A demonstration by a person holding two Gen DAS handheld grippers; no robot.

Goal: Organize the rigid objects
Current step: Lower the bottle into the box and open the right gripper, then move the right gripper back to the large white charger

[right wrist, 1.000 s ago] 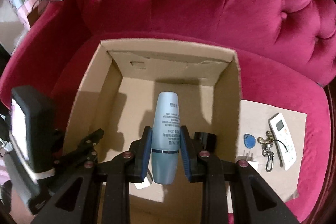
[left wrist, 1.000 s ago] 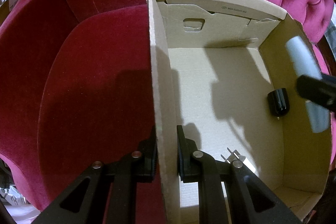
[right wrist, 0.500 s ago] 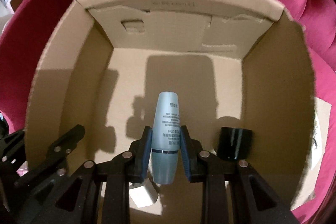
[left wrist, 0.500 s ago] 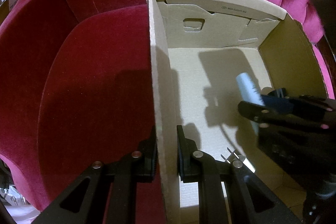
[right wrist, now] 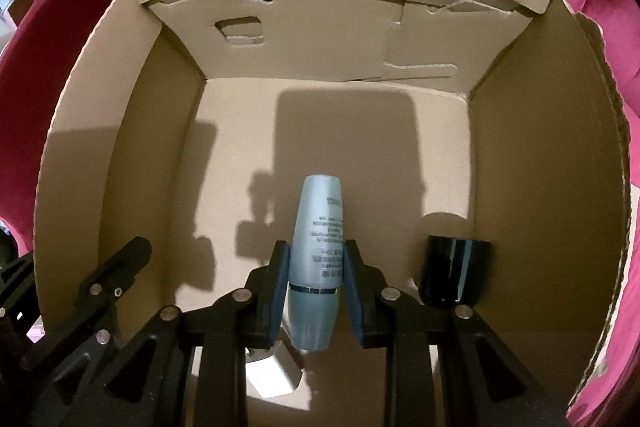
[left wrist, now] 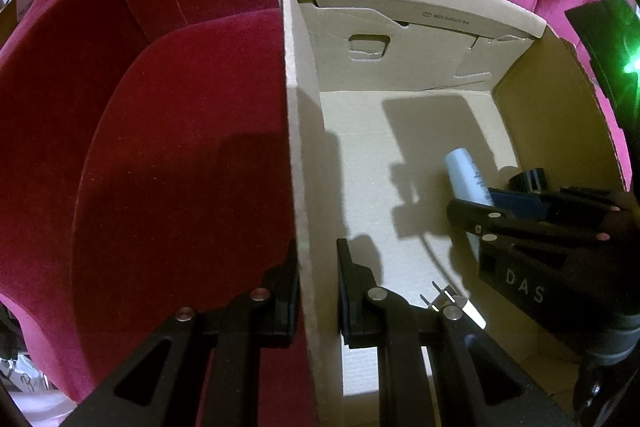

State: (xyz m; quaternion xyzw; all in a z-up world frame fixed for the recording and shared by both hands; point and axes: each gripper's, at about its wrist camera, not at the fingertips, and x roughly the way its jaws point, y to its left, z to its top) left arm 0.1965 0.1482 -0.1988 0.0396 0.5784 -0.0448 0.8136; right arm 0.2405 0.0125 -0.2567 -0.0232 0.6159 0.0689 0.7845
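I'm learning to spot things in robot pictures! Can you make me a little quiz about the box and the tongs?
1. True or false: the right tongs are holding the blue bottle inside the cardboard box.
2. What are the left tongs pinching? A) black cup B) box wall C) cushion
3. Fill in: the black cup stands near the box's ____ wall in the right wrist view.

Key: 1 true; 2 B; 3 right.

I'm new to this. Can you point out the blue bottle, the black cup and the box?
bottle (right wrist: pixel 318 247): right wrist view, on its printed body.
cup (right wrist: pixel 454 273): right wrist view, on its side.
box (left wrist: pixel 298 131): left wrist view, on its left wall.
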